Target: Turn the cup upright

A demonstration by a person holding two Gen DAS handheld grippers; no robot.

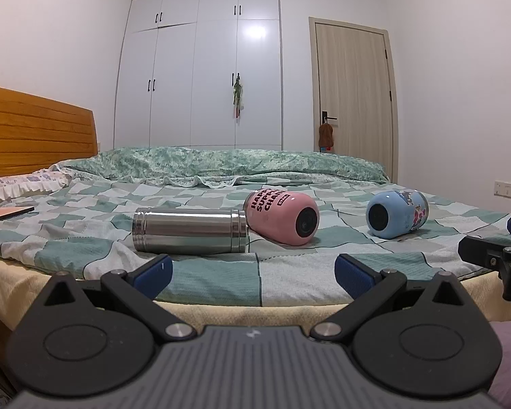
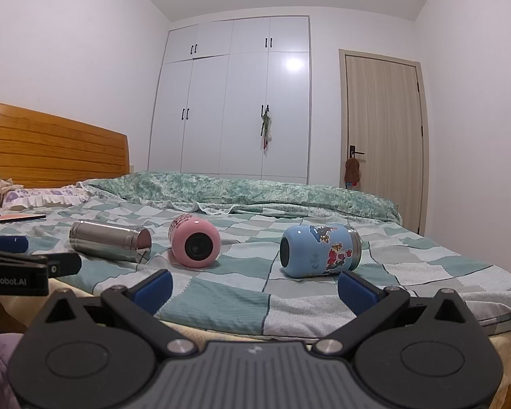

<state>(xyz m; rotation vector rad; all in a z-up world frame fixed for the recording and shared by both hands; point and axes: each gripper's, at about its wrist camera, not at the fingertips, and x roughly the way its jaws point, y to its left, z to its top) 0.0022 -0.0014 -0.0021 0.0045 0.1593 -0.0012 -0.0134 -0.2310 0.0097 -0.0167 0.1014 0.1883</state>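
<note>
Three cups lie on their sides on the checked bedspread. A steel cup [image 1: 190, 231] [image 2: 110, 241] is on the left, a pink cup [image 1: 282, 216] [image 2: 195, 240] in the middle, a blue cartoon cup [image 1: 397, 213] [image 2: 320, 250] on the right. My left gripper [image 1: 253, 272] is open and empty at the bed's near edge, short of the steel and pink cups. My right gripper [image 2: 254, 288] is open and empty, just short of the blue cup. Each gripper shows at the other view's edge [image 1: 494, 255] [image 2: 20, 262].
A folded green quilt [image 1: 221, 163] lies across the far side of the bed. A wooden headboard [image 1: 34, 129] and pillow [image 1: 13, 185] are at the left, with a flat reddish book [image 1: 6, 213] near them. A white wardrobe [image 1: 201, 68] and door [image 1: 352, 88] stand behind.
</note>
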